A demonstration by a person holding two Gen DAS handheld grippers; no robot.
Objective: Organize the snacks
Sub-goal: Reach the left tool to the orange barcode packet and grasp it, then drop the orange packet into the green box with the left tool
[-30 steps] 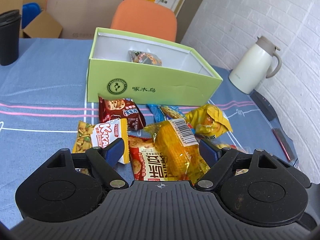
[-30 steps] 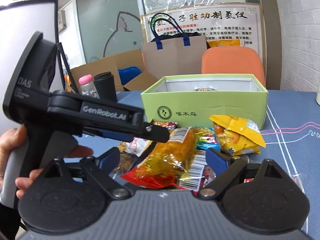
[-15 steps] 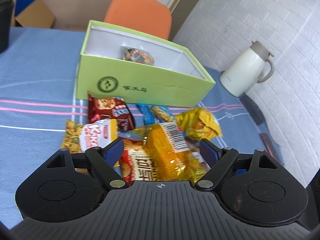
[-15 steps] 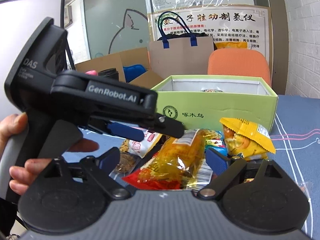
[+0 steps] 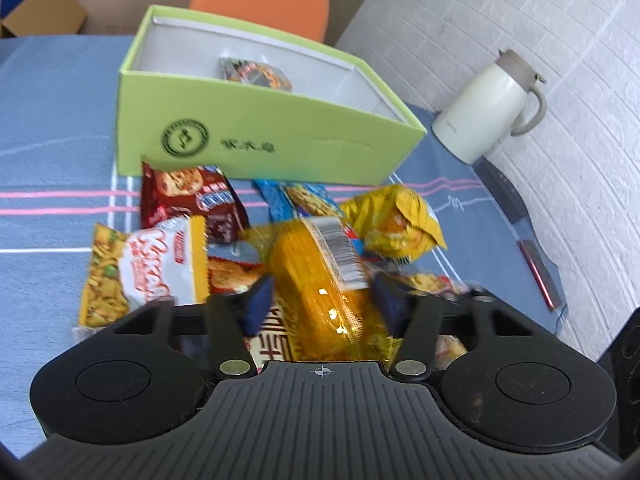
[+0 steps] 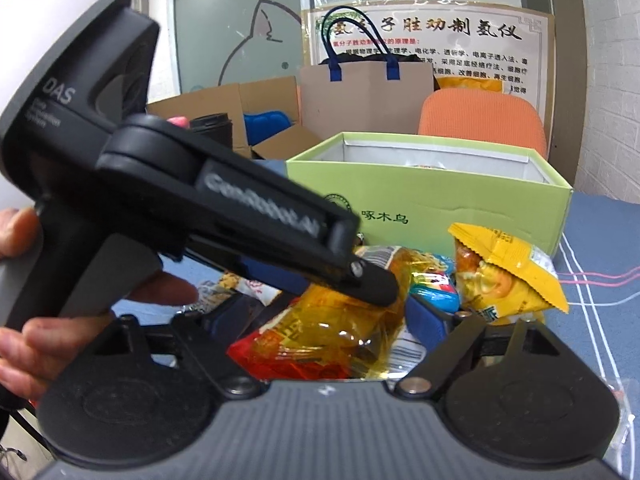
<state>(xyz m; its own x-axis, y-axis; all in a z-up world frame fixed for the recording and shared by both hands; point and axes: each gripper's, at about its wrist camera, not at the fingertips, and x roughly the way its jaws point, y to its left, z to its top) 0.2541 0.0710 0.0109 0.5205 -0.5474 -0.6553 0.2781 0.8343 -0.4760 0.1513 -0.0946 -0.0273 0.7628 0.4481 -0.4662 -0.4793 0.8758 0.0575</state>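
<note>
A pale green open box (image 5: 280, 136) stands on the blue tablecloth with one snack packet (image 5: 256, 72) inside. In front of it lies a pile of snacks. My left gripper (image 5: 324, 300) is closing, and its blue pads touch both sides of a yellow corn packet (image 5: 320, 276) on top of the pile. My right gripper (image 6: 324, 320) is also closing, and the same corn packet (image 6: 332, 320) lies between its jaws with a gap at the pads. The left gripper (image 6: 372, 290) crosses the right wrist view from the left, its tip on the packet.
Around the corn lie a brown cookie packet (image 5: 188, 196), a white-and-yellow packet (image 5: 148, 268), a blue packet (image 5: 304, 200) and a crumpled yellow packet (image 5: 396, 224). A cream thermos jug (image 5: 484, 112) stands right of the box. A person's hand (image 6: 24, 344) holds the left gripper.
Both grippers have come forward and down onto the pile. Both pairs of jaws have narrowed, the left ones onto the corn packet.
</note>
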